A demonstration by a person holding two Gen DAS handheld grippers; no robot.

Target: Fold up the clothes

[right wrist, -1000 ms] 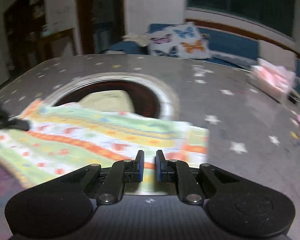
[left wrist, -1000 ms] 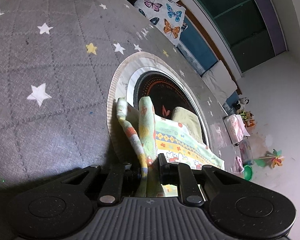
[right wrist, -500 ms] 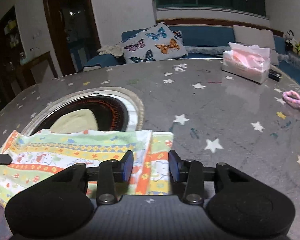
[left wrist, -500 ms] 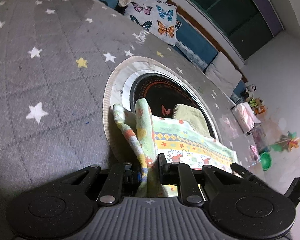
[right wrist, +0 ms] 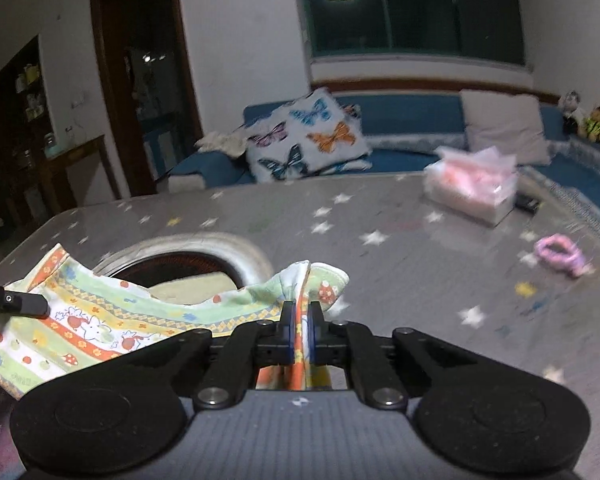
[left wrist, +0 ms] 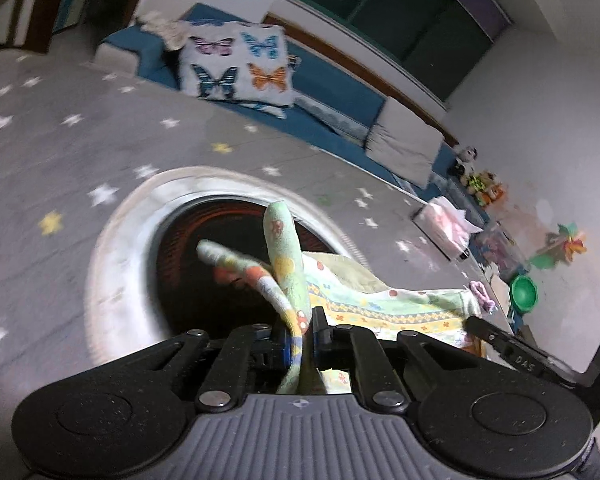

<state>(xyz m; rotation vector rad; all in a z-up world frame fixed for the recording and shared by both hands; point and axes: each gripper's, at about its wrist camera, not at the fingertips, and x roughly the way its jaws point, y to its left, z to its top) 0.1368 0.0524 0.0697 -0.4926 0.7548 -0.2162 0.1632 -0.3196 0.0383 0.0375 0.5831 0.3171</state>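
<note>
A colourful printed cloth (left wrist: 380,300) with green, yellow and orange bands hangs stretched between my two grippers, above the round dark recess (left wrist: 228,264) in the grey starry table (left wrist: 60,160). In the left wrist view my left gripper (left wrist: 303,334) has a bunched edge of the cloth between its pads, and its jaws are closing on it. My right gripper (right wrist: 300,328) is shut on the opposite corner of the cloth (right wrist: 100,320). A tip of the left gripper (right wrist: 20,302) shows at the far left of the right wrist view. A pale yellow folded piece (right wrist: 192,290) lies in the recess.
A pink tissue pack (right wrist: 472,192) and a pink hair tie (right wrist: 558,254) lie on the table's right side. Behind the table a blue sofa (right wrist: 400,120) carries a butterfly cushion (right wrist: 304,136) and a white cushion (right wrist: 504,128). A green bowl (left wrist: 524,292) sits off the table's right end.
The right gripper opened over the cloth's corner, then shut on it. Both grippers rose and lifted the cloth off the table, and the left one rolled.
</note>
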